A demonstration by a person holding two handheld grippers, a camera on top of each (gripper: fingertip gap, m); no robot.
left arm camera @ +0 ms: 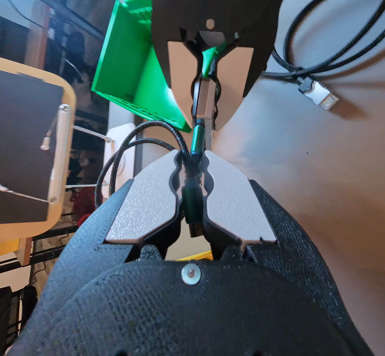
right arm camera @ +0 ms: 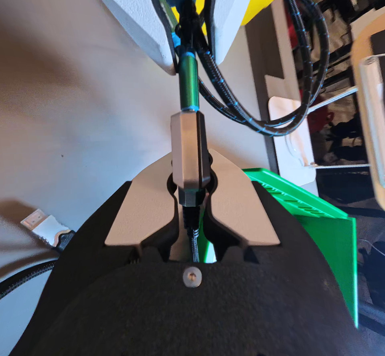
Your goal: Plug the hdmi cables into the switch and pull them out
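White table (right arm camera: 83, 117) behind grey, faceted switch (right arm camera: 188, 154), green plug (right arm camera: 189, 83) inserted.

Two grippers (left arm camera: 192, 154) (right arm camera: 190, 158); two HDMI cables (left arm camera: 291, 33) (left arm camera: 116, 158); one switch (right arm camera: 188, 152); one green tray (left arm camera: 125, 79).

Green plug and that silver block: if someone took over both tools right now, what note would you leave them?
Left hand-held gripper: shut on the blue-flecked cable, just behind its green plug.
Right hand-held gripper: shut on the silver switch, held above the white table.
The green plug's tip meets the switch's end; how deep it sits cannot be told.
A second, silver-plugged cable lies loose on the table, unplugged.
Left: probably finish this plug, pull it out, then do the other cable.
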